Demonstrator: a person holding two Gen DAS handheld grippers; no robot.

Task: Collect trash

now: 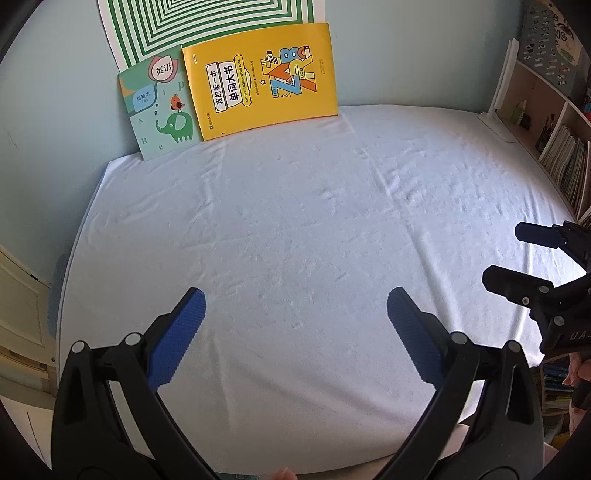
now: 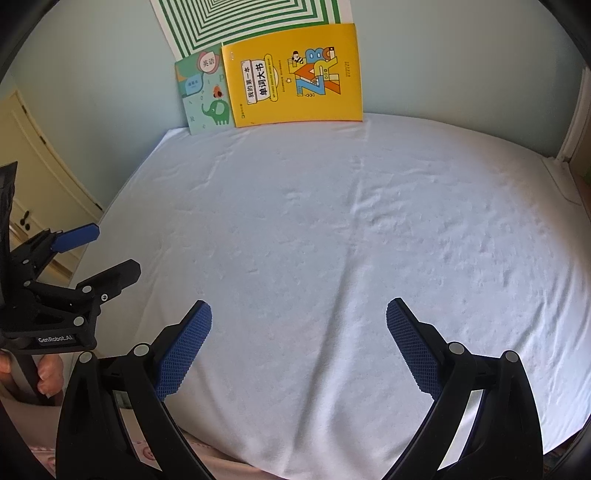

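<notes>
No trash shows in either view. My left gripper (image 1: 295, 306) is open and empty over the near part of a table covered with a white cloth (image 1: 295, 221). My right gripper (image 2: 298, 314) is open and empty over the same cloth (image 2: 332, 221). The right gripper also shows at the right edge of the left wrist view (image 1: 509, 254), open. The left gripper also shows at the left edge of the right wrist view (image 2: 110, 251), open.
A yellow word book (image 1: 262, 77) and a green elephant notebook (image 1: 159, 110) lean on the back wall, with a green striped board (image 1: 207, 26) behind. A bookshelf (image 1: 554, 129) stands at the right. A cream door (image 2: 40, 177) is at the left.
</notes>
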